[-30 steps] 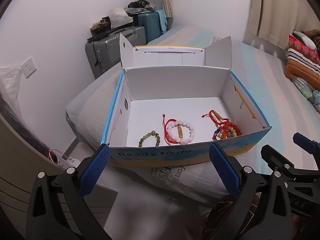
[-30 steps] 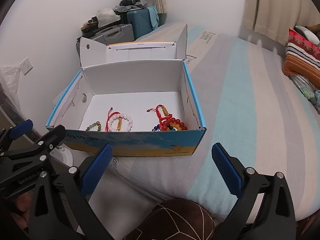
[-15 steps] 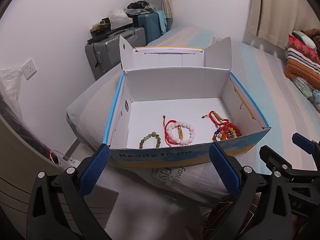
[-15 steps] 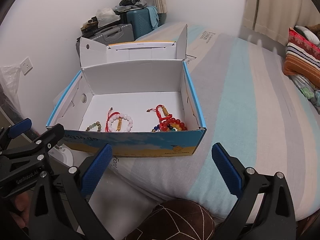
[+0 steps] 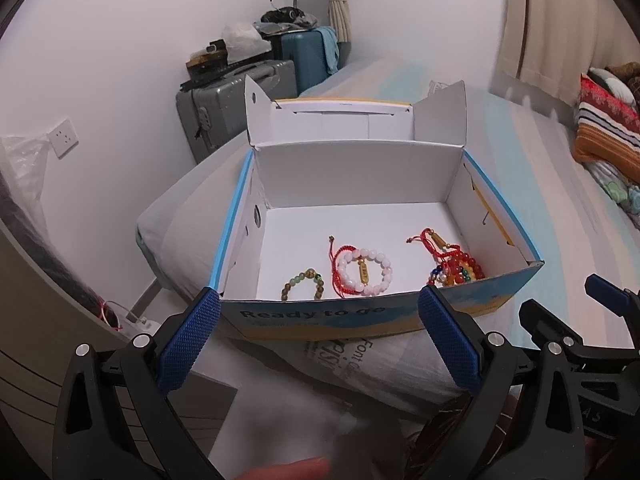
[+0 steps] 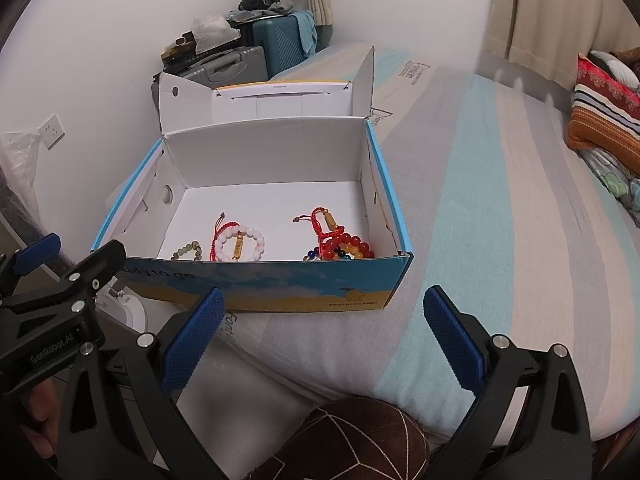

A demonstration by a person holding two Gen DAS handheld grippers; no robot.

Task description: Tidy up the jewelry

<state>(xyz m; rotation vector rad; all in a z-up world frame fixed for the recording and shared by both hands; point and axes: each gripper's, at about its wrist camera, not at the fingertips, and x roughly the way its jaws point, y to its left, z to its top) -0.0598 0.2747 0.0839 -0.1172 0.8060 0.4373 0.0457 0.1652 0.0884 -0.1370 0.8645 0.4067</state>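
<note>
An open blue and white cardboard box [image 5: 360, 316] [image 6: 260, 284] sits on the bed. Inside lie a green bead bracelet [image 5: 303, 283] [image 6: 186, 251], a pink bead bracelet with red cord [image 5: 362, 271] [image 6: 239, 241] and a pile of red and multicoloured bead bracelets [image 5: 452, 264] [image 6: 340, 242]. My left gripper [image 5: 318, 330] is open and empty, just short of the box's front wall. My right gripper [image 6: 324, 334] is open and empty, in front of the box's right part. Each gripper shows at the edge of the other's view.
The striped bed [image 6: 500, 200] stretches to the right, with folded blankets [image 6: 604, 120] at the far right. Grey and teal suitcases [image 5: 240, 100] stand against the wall behind the box. A brown patterned cushion [image 6: 352, 440] lies under the right gripper. A wall socket [image 5: 64, 138] is at the left.
The left wrist view has dropped slightly and come a little closer to the box. The right gripper has barely moved. The bracelets lie as before.
</note>
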